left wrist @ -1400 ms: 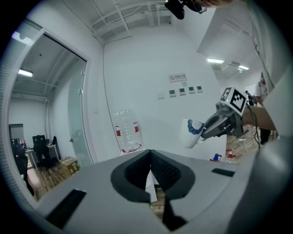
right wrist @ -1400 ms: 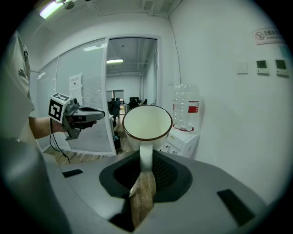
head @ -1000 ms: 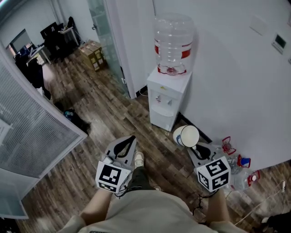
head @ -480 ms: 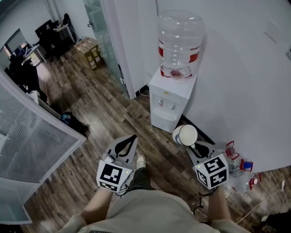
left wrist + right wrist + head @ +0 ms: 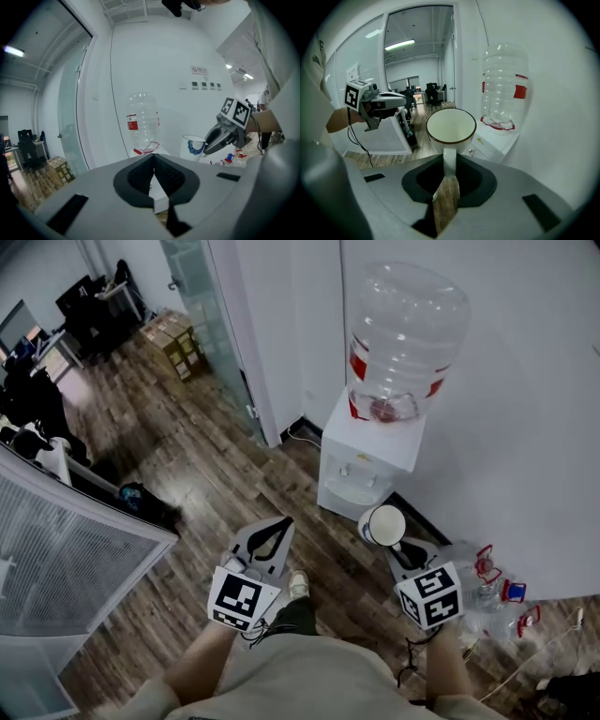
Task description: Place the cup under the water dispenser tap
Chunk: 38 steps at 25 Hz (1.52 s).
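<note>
The white water dispenser [image 5: 367, 465] stands against the wall with a clear, empty-looking bottle [image 5: 405, 338] on top and a recess below its taps [image 5: 354, 469]. My right gripper [image 5: 397, 544] is shut on the handle of a white cup [image 5: 384, 524] with a dark rim. It holds the cup upright, just short of the dispenser's front. In the right gripper view the cup [image 5: 451, 125] sits ahead of the jaws, its handle pinched between them, with the dispenser [image 5: 499, 140] beyond to the right. My left gripper [image 5: 279, 526] is shut and holds nothing, left of the cup.
A glass door [image 5: 211, 324] stands left of the dispenser, with cardboard boxes [image 5: 174, 341] behind it. A slatted partition [image 5: 66, 549] fills the lower left. Plastic bottles with red and blue caps [image 5: 497, 582] lie on the wooden floor at right. The person's shoe [image 5: 298, 584] is between the grippers.
The person has walked closer to the dispenser, which now looms larger and nearer. Both grippers have advanced toward it, and the cup stays in the right gripper.
</note>
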Tool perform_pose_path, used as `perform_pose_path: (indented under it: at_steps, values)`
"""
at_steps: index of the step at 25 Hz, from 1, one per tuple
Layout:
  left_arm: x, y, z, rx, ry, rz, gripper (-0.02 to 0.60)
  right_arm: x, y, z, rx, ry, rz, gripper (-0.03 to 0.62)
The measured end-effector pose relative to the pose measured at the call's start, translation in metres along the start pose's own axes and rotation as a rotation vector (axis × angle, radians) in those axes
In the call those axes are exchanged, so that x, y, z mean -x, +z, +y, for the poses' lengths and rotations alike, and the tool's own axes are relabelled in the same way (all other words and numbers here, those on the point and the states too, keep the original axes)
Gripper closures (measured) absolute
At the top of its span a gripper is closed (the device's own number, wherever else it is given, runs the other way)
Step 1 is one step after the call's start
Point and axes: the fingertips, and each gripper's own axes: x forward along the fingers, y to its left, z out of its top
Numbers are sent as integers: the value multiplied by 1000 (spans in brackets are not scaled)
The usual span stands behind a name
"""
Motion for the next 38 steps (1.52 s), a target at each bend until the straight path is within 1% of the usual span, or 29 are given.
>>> perform_pose_path:
  at_steps: [3, 10, 15, 21, 23, 27, 28, 33, 38]
  values:
    - [-19, -7, 24, -6, -32, -3, 575, -34, 6, -5, -31, -2, 15, 524]
    - [-63, -40, 55, 8, -102, 28, 575, -102, -9, -20, -103, -18, 84, 524]
    - [-97, -65, 88, 53, -73, 46, 575, -150, -26, -33, -139, 0, 119, 525]
    - [-130, -101, 101, 70, -43, 88, 575, -204, -54, -45, -143, 51, 184, 525]
    - [-141, -115, 100, 89, -28, 102, 575, -223, -65, -49, -130, 68, 209, 525]
    - [-161, -145, 94, 129, -5, 119, 575, -261, -86, -62, -21, 78, 261, 525]
    - [-166, -153, 92, 139, -1, 122, 575, -269, -90, -64, -10, 86, 267, 525]
    - [-187, -193, 87, 174, 5, 146, 575, -311, -112, -73, 5, 117, 288, 525]
    - [-213, -233, 84, 177, -3, 169, 575, -351, -134, -81, 6, 126, 301, 524]
